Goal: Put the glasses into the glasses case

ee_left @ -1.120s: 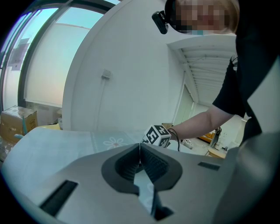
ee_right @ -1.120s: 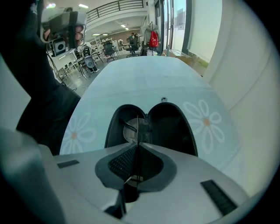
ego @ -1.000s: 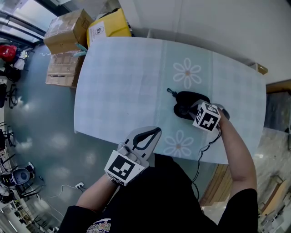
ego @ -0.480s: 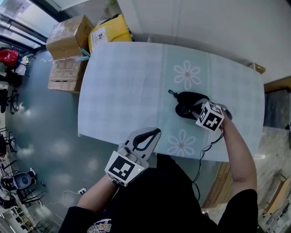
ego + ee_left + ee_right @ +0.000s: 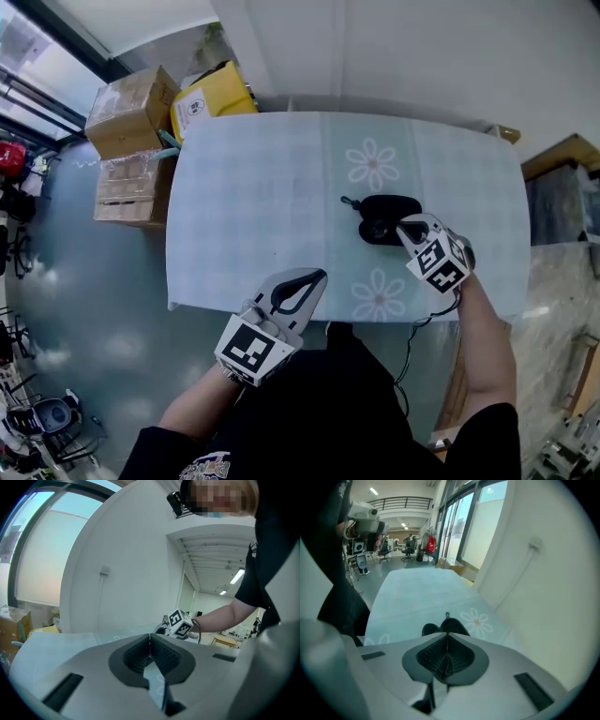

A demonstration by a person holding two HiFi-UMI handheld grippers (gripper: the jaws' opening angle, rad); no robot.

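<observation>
Right gripper (image 5: 405,229), jaws together, sits at the 4 o'clock edge of the black glasses case (image 5: 380,214); left gripper (image 5: 317,275), jaws together and empty, hovers at the table's (image 5: 253,187) 6 o'clock edge.

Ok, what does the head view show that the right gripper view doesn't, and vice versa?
Only the head view: the left gripper, the cardboard boxes and a yellow box beside the table. Only the right gripper view: the right gripper up close with its jaws together, plus a hall with office chairs behind. Both: the flowered table and the black case on it.
</observation>
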